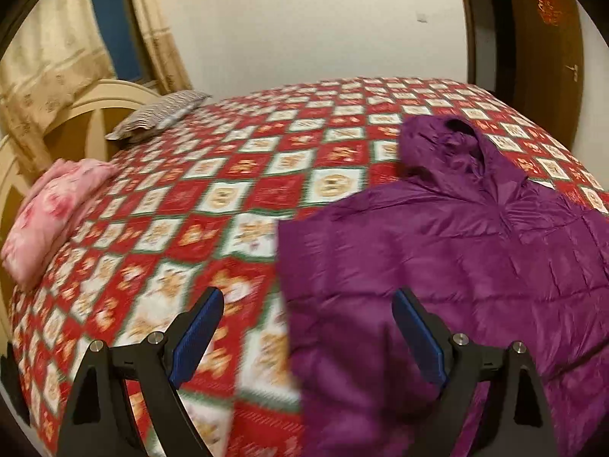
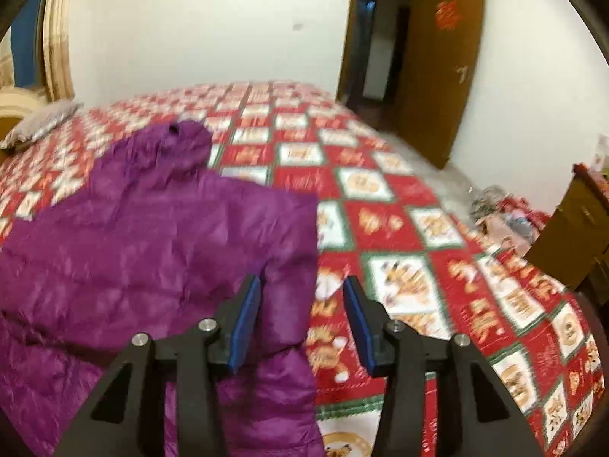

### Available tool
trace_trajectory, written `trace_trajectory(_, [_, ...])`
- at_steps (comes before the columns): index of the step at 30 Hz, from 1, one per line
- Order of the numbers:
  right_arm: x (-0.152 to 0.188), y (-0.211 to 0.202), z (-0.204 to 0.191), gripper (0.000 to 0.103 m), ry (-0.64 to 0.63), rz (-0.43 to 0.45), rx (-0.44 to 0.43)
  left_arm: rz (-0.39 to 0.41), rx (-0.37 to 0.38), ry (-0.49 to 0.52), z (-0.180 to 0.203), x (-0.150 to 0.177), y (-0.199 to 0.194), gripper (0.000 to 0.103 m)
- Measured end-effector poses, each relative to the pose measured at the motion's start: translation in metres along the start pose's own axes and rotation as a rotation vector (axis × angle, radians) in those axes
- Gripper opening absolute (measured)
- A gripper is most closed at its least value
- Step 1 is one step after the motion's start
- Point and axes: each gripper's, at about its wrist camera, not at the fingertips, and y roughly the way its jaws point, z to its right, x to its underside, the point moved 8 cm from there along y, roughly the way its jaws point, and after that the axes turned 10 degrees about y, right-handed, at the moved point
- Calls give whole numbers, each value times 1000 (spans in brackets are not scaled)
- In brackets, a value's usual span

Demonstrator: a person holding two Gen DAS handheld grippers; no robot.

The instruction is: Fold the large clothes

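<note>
We see a purple puffer jacket (image 1: pixel 475 259) lying flat on the bed, on a red-white-green checkered bedspread (image 1: pixel 213 205) w/ small orange motifs. Fabric is shiny, quilted in horizontal bands, lightly crinkled. Its hood (image 1: pixel 453 152) points toward the far wall, w/ a dark opening at the top. Sides look folded in: in both views the body shows straight edges, so the shape reads roughly rectangular below the hood. Both views are motion-blurred, so finer detail is unclear.

Our left gripper (image 1: pixel 308 308) hovers above the jacket's left edge, jaws spread wide, blue pads (image 1: pixel 200 331) bare, nothing between them. One finger is over bedspread, the other over purple fabric.

Our right gripper (image 2: pixel 302 299) hangs over the jacket's (image 2: pixel 152 251) right edge near the lower corner, jaws apart; purple fabric shows in the gap but the pads (image 2: pixel 245 323) aren't pressing it as far as we can tell.

Near the headboard (image 1: pixel 76 114) there's a pink floral pillow (image 1: pixel 53 213) and a striped grey pillow (image 1: pixel 160 118), both well apart from the jacket. Beige curtains (image 1: pixel 49 61) hang behind. A brown door (image 2: pixel 437 68) stands open on the far right w/ a red decoration on it. Clutter on the floor (image 2: pixel 502 209) beside the bed, next to a brown cabinet (image 2: pixel 571 228).
</note>
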Motion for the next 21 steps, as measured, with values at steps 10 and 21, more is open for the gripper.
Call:
trace_trajectory(10, [26,65,-66,46,-37,-150,-191,-78,-33,82,52,7,66,91])
trace_trajectory(21, [49,82,-45,42,-19,-148,-150,-47,-3,67,61,13,73,92])
